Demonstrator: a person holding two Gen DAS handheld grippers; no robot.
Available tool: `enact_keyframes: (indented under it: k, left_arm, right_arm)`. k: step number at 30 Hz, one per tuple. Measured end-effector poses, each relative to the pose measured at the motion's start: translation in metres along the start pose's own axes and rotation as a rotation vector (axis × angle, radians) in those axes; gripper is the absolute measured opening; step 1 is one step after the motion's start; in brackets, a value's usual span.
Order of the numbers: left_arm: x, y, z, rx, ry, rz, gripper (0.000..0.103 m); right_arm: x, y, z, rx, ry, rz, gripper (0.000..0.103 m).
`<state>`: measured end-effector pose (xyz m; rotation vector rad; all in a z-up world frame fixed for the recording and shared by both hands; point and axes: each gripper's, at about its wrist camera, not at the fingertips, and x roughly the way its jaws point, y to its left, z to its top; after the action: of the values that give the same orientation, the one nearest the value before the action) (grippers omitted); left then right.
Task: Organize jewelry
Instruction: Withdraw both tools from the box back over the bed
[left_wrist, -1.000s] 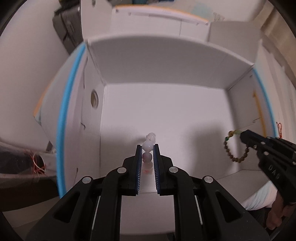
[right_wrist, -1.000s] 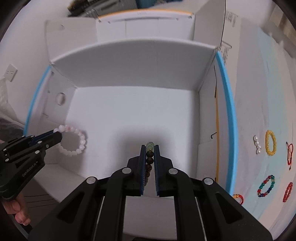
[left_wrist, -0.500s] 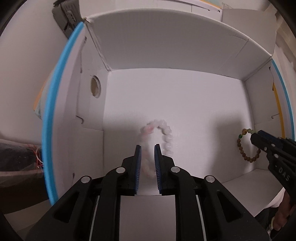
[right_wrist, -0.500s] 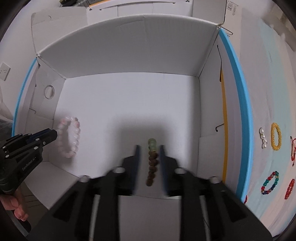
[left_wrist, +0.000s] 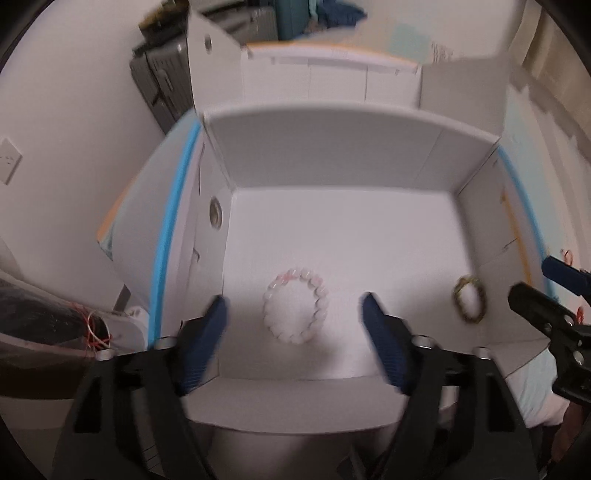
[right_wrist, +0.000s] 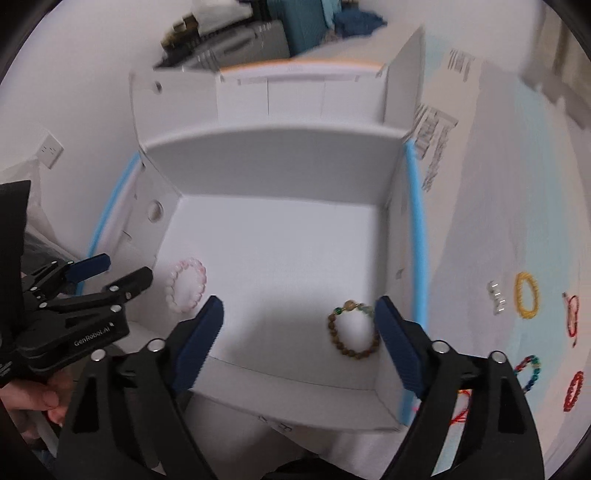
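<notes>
A pale pink bead bracelet (left_wrist: 295, 305) lies flat on the floor of a white cardboard box (left_wrist: 332, 155) with blue edge tape. My left gripper (left_wrist: 295, 325) is open and empty above the box's near side, the bracelet between its spread fingers. A brown bead bracelet (right_wrist: 352, 330) with green beads lies in the box's near right corner. My right gripper (right_wrist: 299, 332) is open and empty above it. The pink bracelet also shows in the right wrist view (right_wrist: 185, 285), and the brown one in the left wrist view (left_wrist: 469, 300).
On the light cloth right of the box lie a yellow bracelet (right_wrist: 526, 294), a short pearl string (right_wrist: 496, 297), a red cord (right_wrist: 572, 314), a multicolour bead bracelet (right_wrist: 528, 372) and a red bead bracelet (right_wrist: 573, 391). Dark cases (left_wrist: 162, 77) stand behind the box.
Both grippers have opened and let go their bracelets, which now lie on the box floor. Both grippers have pulled back and up from the box.
</notes>
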<state>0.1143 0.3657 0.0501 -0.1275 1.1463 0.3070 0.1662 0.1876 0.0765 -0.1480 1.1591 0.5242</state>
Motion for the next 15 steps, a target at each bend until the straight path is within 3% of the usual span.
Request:
enact_keyframes:
  k: [4,15]
  left_arm:
    - [-0.025,-0.021,-0.001,0.023,-0.1,0.025,0.097]
    - [-0.07,-0.142,-0.012,0.145,-0.181,-0.116,0.097]
  right_arm:
    - [-0.04,-0.014,-0.01,-0.025,-0.086,-0.04,0.091]
    - [-0.125,-0.121,-0.05,0.091,-0.199,-0.185,0.096]
